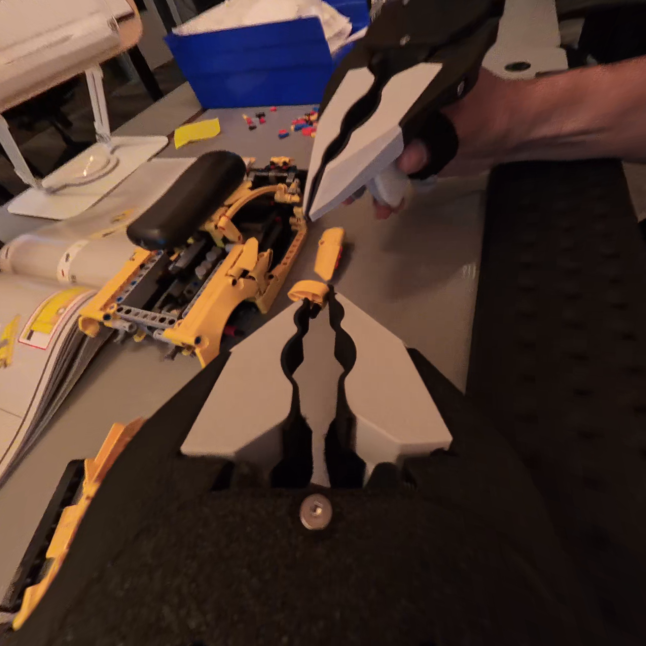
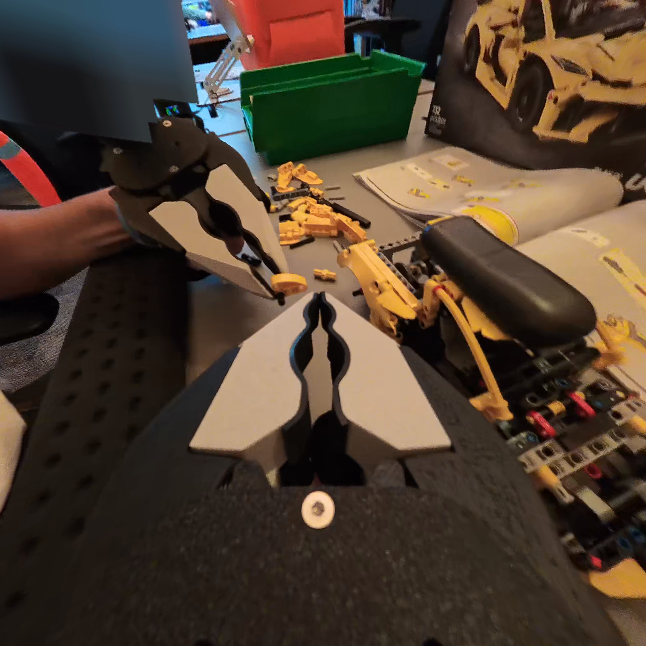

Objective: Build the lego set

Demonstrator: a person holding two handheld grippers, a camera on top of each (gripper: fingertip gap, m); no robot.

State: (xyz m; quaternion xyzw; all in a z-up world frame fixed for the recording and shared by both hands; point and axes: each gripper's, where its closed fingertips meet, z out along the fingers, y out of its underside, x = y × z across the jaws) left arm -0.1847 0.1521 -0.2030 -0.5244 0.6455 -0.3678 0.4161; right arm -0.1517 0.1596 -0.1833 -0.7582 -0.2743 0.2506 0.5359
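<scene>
You are partway through: the yellow car chassis [image 1: 195,279] stands on the grey bench beside the open instruction booklet [image 2: 454,188], its frame of pierced grey and black beams uncovered, a glossy black oblong case [image 1: 185,199] lying across it. A heap of loose yellow parts [image 2: 314,216] waits toward the far edge by the green bin [image 2: 332,115], so much remains. Your left gripper [image 1: 320,297] pinches a small rounded yellow piece [image 1: 307,290] with a black pin, just beside the chassis. Your right gripper [image 2: 320,297] is closed on nothing, its smooth grey fingers [image 2: 258,395] meeting at wavy black pads.
</scene>
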